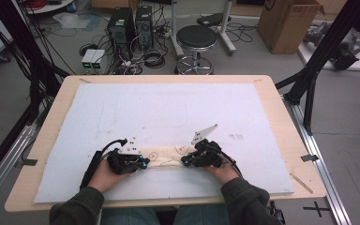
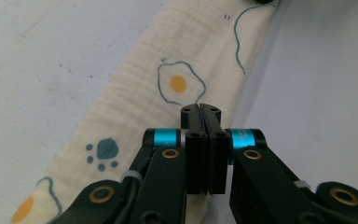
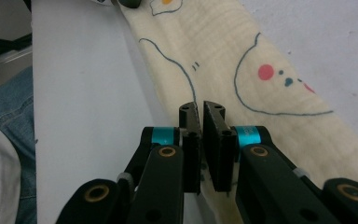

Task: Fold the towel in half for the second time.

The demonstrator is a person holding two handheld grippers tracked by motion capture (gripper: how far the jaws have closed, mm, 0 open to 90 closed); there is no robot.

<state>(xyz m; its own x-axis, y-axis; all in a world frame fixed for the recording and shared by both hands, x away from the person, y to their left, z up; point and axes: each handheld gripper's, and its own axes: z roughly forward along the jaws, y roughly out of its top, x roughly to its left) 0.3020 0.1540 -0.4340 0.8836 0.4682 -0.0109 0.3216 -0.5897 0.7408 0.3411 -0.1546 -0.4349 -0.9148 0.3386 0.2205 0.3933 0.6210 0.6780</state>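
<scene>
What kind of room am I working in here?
Most likely a robotics or data-collection lab, not a home: computer towers with tangled cables on the floor, a black metal frame beside the table, plus a stool and cardboard box.

Bare white mat (image 1: 168, 108) open ahead and beside, folded cloth (image 1: 166, 154) between both grippers

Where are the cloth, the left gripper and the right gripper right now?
cloth (image 2: 135, 93), left gripper view, on the cream fabric beside the fried-egg print.
left gripper (image 2: 200, 109), left gripper view, at the tips of its closed jaws.
right gripper (image 3: 199, 108), right gripper view, between its jaw tips.
</scene>
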